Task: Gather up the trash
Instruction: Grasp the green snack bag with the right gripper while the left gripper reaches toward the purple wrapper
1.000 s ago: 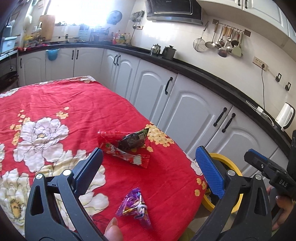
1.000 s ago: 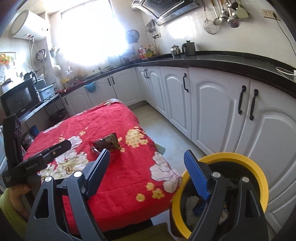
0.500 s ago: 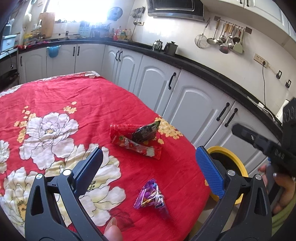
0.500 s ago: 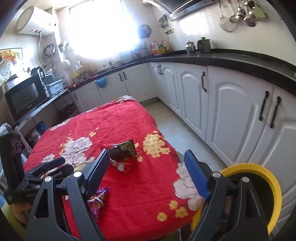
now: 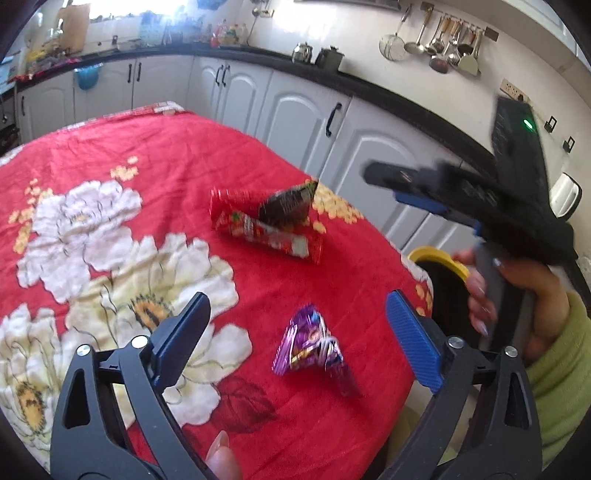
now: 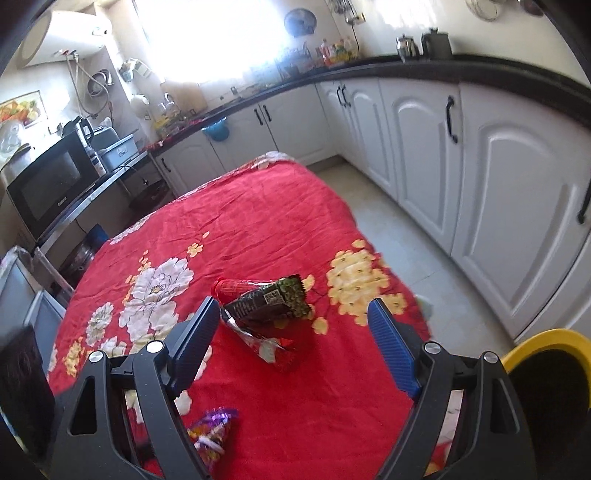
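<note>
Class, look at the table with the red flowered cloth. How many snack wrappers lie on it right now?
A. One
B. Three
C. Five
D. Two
B: the purple wrapper lies nearest the left gripper, and farther back the dark wrapper rests on the red wrapper.

Sunlit kitchen: white cabinets (image 6: 424,147), black countertop (image 6: 480,66), pale tiled floor (image 6: 399,236), bright window (image 6: 210,33).

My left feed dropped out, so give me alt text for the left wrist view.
The open left gripper hovers over a purple wrapper on the red floral tablecloth. Beyond lie a red wrapper and a dark packet; the right gripper reaches in above the yellow-rimmed bin.
</note>
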`<state>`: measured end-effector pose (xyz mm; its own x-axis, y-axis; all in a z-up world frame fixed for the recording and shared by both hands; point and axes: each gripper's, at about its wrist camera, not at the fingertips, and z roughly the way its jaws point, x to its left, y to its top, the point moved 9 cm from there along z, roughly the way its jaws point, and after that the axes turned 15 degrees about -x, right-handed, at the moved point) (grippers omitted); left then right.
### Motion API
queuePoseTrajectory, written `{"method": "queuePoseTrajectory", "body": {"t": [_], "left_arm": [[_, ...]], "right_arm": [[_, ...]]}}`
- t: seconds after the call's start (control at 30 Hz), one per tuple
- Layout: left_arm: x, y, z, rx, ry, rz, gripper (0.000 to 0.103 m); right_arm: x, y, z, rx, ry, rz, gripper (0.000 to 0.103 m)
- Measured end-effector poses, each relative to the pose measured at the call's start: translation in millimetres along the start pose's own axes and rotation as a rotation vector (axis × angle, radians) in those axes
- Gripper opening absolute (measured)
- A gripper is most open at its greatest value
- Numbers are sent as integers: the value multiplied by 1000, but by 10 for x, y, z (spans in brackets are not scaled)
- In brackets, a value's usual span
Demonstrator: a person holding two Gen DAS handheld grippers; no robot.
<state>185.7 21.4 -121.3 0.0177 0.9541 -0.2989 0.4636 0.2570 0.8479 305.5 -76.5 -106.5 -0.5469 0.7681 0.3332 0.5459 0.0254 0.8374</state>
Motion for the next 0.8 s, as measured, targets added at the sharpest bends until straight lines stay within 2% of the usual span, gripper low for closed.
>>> {"method": "queuePoseTrajectory", "body": {"t": [0.27,0.53,0.73,0.8], "left_arm": [[-103,-223,110,58,-35,12,79],[-127,-356,197,86,-15,53,75],[-90,-447,242,112,0,49,66],[-95,-459,237,114,-1,51,62]], "right_arm": [[-3,-81,426,65,23,102,79],[18,-152,669,113,40,176,68],[36,-322,670,162,48,195,39],[28,-382,595,166,45,191,25]]}}
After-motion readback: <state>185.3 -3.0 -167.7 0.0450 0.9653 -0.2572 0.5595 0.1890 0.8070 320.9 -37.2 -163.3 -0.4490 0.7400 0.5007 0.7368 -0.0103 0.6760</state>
